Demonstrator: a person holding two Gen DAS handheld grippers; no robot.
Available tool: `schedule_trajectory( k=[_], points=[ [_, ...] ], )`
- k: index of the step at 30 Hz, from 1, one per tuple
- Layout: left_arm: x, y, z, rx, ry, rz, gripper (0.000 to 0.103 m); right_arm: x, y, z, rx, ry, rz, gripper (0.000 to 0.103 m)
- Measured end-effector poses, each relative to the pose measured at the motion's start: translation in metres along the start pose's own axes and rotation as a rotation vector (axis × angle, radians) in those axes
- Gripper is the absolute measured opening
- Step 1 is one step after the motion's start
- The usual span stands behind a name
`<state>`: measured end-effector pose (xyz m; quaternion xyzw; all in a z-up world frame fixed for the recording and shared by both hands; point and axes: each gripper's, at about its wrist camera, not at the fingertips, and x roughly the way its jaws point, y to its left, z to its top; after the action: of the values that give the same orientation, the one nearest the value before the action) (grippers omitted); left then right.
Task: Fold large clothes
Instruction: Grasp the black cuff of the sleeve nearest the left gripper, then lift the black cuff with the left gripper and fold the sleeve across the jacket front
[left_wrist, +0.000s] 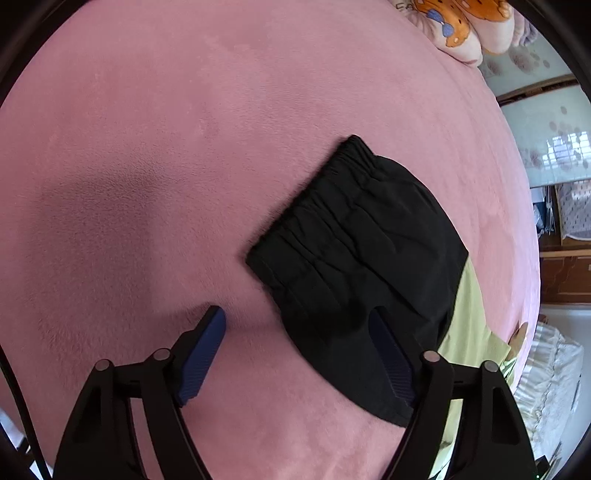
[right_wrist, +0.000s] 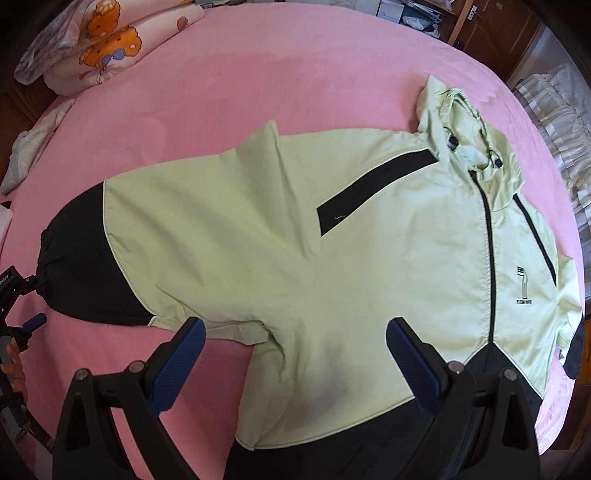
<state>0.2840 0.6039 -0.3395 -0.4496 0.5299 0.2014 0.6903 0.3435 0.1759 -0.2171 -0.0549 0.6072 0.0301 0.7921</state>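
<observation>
Both grippers hang spread apart, gripping nothing: the left gripper (left_wrist: 297, 319) over the cuff (left_wrist: 314, 206), the right gripper (right_wrist: 295, 330) over the near hem. One jacket (right_wrist: 332, 258) lies flat, zipped, on the bed (right_wrist: 221, 92), hood (right_wrist: 469, 122) far right, one sleeve stretched left. Its cloth is smooth pale green with black panels; the black cuff is gathered elastic. Plush pink cover stretches bare left of the cuff. One printed quilt (right_wrist: 103, 48) sits bundled at the far-left edge.
</observation>
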Motion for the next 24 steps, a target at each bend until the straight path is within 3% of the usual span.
schedule_trajectory(
  k=[6,8,14,24],
  points=[
    [0.003,-0.001,0.009,0.029,-0.038,-0.005,0.061,0.016,0.004,-0.001,0.005,0.030,0.016,0.098],
    [0.005,-0.005,0.013,0.043,-0.048,-0.013,0.051,0.020,0.007,0.000,0.001,0.038,0.017,0.098],
    [0.014,-0.013,0.018,0.033,-0.065,0.001,0.045,0.029,0.011,-0.001,0.002,0.050,0.021,0.098],
    [0.026,-0.009,0.017,-0.096,-0.102,-0.040,0.021,0.047,0.007,-0.004,0.048,0.113,-0.001,0.095]
  ],
)
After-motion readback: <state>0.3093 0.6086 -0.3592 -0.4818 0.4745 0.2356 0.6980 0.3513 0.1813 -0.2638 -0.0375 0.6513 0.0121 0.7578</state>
